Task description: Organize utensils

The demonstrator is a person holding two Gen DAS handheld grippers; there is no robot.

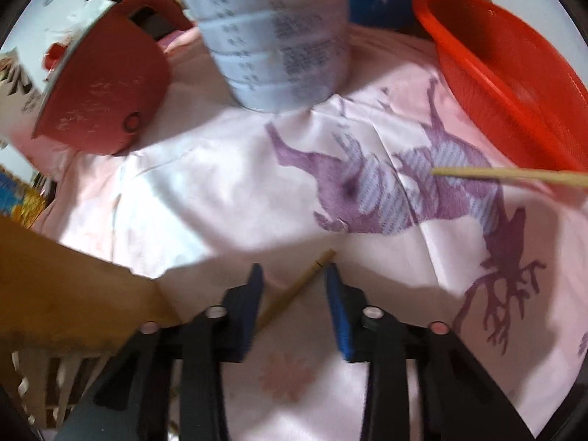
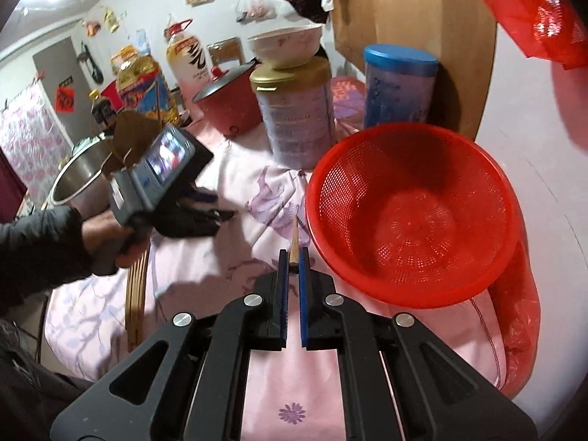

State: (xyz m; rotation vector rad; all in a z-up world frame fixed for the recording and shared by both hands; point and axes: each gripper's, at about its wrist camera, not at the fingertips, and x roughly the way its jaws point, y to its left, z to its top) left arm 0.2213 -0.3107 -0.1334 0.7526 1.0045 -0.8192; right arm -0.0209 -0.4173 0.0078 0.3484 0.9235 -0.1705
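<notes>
My left gripper [image 1: 294, 272] hangs low over the pink cloth [image 1: 205, 198] with its blue pads [image 1: 255, 286] apart. A wooden chopstick [image 1: 305, 281] lies slanted on the cloth between them, and neither pad presses on it. In the right wrist view, my right gripper [image 2: 293, 257] is shut on the end of another chopstick [image 2: 294, 231], lifted off the cloth beside the red mesh basket [image 2: 415, 217]. That chopstick [image 1: 507, 174] pokes in from the right of the left wrist view, in front of the basket [image 1: 514, 73]. A hand [image 2: 106, 228] holds the left gripper [image 2: 220, 217].
Several chopsticks [image 2: 136, 294] lie by the table's left edge. A gold-lidded tin [image 2: 294, 117] with a bowl [image 2: 283, 44] on top, a blue-lidded jar [image 2: 400, 88] and a red pot [image 2: 228, 106] stand at the back. A steel pot [image 2: 77, 180] is at left.
</notes>
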